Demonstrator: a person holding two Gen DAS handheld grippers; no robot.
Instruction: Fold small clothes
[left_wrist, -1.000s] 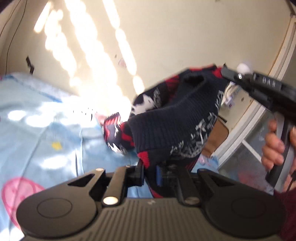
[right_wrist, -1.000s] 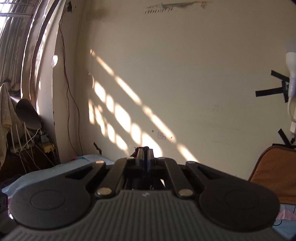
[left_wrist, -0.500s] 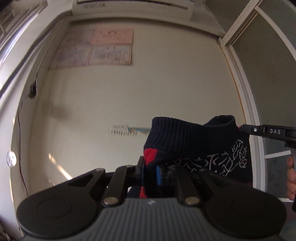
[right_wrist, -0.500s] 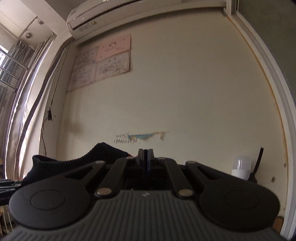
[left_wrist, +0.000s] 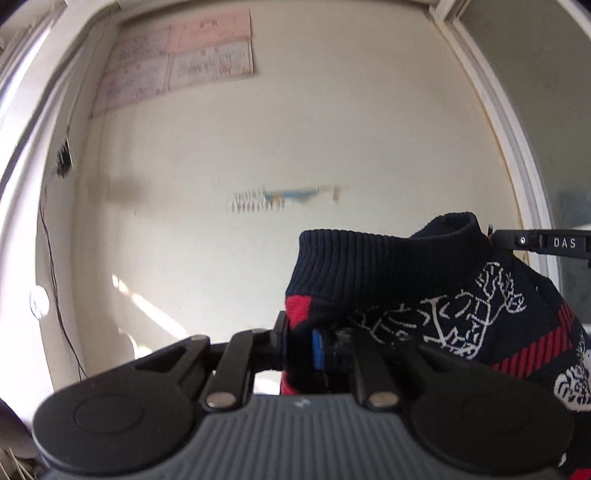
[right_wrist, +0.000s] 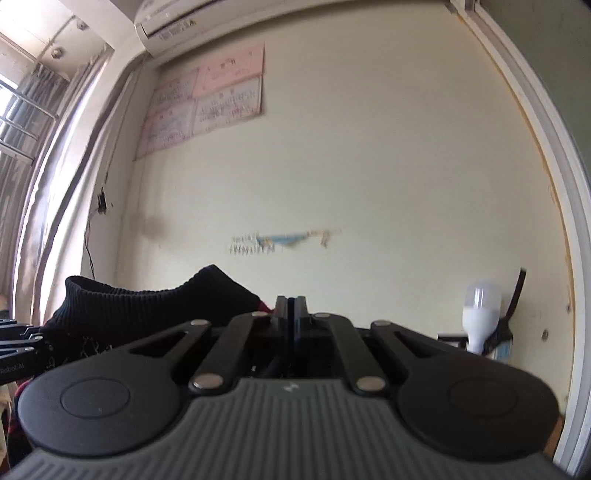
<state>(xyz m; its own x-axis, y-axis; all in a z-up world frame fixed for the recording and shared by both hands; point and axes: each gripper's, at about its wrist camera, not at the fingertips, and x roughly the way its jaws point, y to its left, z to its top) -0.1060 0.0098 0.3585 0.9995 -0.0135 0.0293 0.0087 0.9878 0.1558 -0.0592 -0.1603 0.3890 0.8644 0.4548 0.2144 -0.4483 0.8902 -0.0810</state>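
Holding the sweater up between both claws

Clamped on the sweater (left_wrist: 388, 280), the left claw (left_wrist: 299, 343) has its fingers drawn in on a red-and-navy fold, the knit rising straight out of its tips and spreading up and to the right. At the far right of the left view the right claw (left_wrist: 496, 240) meets the ribbed navy edge. From the right wrist, that claw (right_wrist: 290, 310) has its fingers pressed together with no gap; a bit of red knit sits just left of the tips, but whether cloth is pinched between them I cannot tell. The sweater (right_wrist: 147, 306) hangs to its left, up in the air before the wall (right_wrist: 369, 166). A bulb (right_wrist: 480, 314) stands by the door frame (right_wrist: 546, 155), papers (right_wrist: 207, 103) are pinned higher up
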